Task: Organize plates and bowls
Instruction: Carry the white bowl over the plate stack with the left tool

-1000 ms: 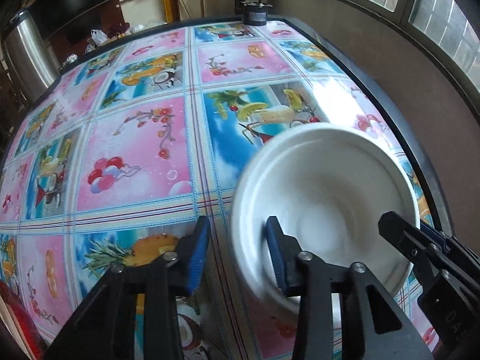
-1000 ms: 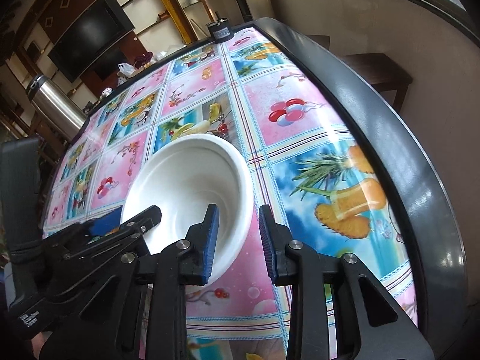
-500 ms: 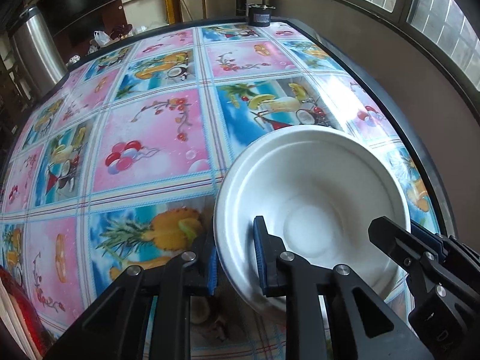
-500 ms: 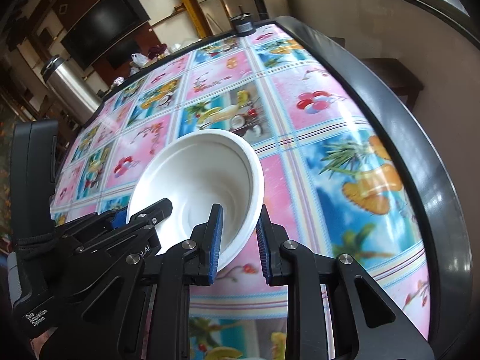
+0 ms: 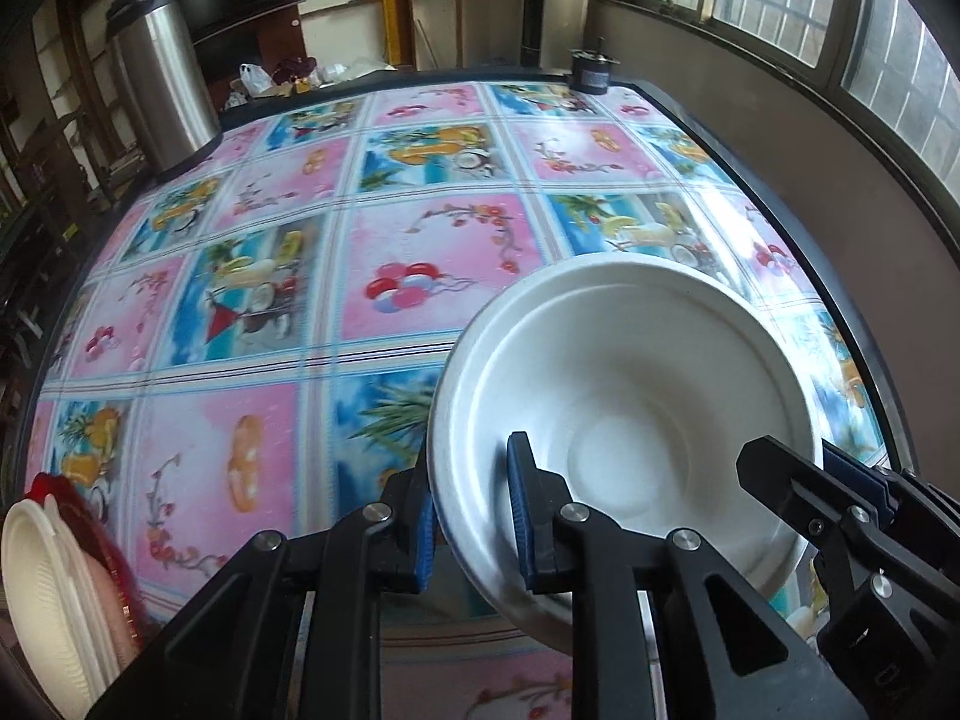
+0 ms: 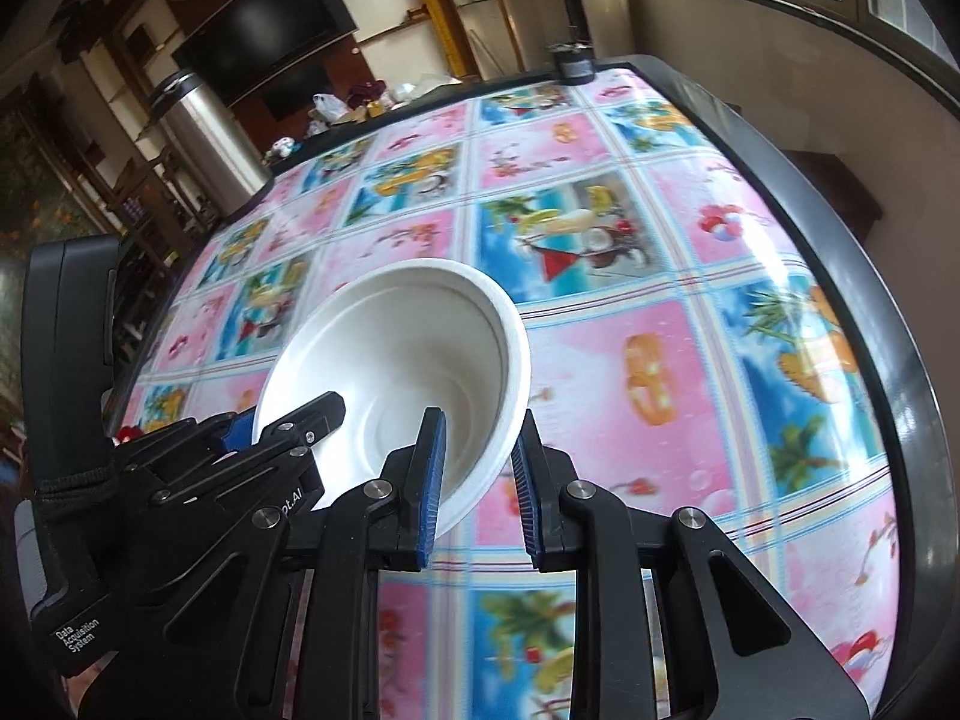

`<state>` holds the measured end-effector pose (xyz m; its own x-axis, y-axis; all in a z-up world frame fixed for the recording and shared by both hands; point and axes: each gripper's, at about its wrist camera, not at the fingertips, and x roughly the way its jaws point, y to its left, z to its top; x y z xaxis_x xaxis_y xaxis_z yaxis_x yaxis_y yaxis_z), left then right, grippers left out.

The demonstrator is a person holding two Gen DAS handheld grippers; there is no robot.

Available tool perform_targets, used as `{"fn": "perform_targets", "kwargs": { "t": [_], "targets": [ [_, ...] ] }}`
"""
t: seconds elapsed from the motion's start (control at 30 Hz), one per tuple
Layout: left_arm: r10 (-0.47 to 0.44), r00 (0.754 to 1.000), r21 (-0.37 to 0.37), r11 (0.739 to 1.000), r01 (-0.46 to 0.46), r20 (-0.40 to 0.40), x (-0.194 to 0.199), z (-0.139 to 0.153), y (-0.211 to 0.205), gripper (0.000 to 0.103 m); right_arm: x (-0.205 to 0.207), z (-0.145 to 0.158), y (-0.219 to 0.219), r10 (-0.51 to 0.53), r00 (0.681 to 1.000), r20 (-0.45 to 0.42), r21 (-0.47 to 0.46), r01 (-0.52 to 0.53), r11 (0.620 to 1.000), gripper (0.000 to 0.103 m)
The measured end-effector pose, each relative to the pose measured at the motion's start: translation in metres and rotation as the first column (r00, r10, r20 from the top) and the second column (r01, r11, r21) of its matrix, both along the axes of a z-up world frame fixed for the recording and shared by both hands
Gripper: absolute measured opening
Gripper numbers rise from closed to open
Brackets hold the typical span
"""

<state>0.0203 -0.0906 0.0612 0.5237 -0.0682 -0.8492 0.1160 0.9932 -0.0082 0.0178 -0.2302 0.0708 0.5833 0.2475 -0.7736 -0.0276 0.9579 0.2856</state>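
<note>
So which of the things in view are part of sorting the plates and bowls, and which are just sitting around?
Part of the job:
- white bowl, gripped at its rim by the left gripper and the right gripper
- stack of plates at the table's near left edge

Just lying about:
- steel canister
- small black device at the far edge
- patterned tablecloth

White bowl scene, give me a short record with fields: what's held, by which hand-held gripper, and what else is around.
held item: white bowl, lifted and tilted
left hand-held gripper: shut on the bowl's rim
right hand-held gripper: shut on the opposite rim
surface: table with fruit-print cloth
nearby: plate stack at lower left, steel canister at far edge
</note>
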Motion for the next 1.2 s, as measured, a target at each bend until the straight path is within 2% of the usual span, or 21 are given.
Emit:
{"fn": "perform_targets", "kwargs": {
  "t": [0.23,0.67,1.2],
  "targets": [
    [0.06,0.997,-0.001,0.998,-0.06,0.039,-0.016,0.014,0.042,0.02,-0.01,0.011,0.04,0.073,0.997,0.023,-0.002,-0.073,0.997,0.022],
    [0.15,0.986,0.001,0.989,-0.151,0.074,-0.04,0.021,0.101,0.02,-0.024,0.026,0.108,0.186,0.982,0.046,-0.029,-0.184,0.982,0.022],
    [0.26,0.959,-0.003,0.965,-0.261,0.113,-0.073,0.036,0.175,0.02,-0.042,0.042,0.182,0.317,0.945,0.074,-0.047,-0.315,0.948,0.022]
  ]
}}
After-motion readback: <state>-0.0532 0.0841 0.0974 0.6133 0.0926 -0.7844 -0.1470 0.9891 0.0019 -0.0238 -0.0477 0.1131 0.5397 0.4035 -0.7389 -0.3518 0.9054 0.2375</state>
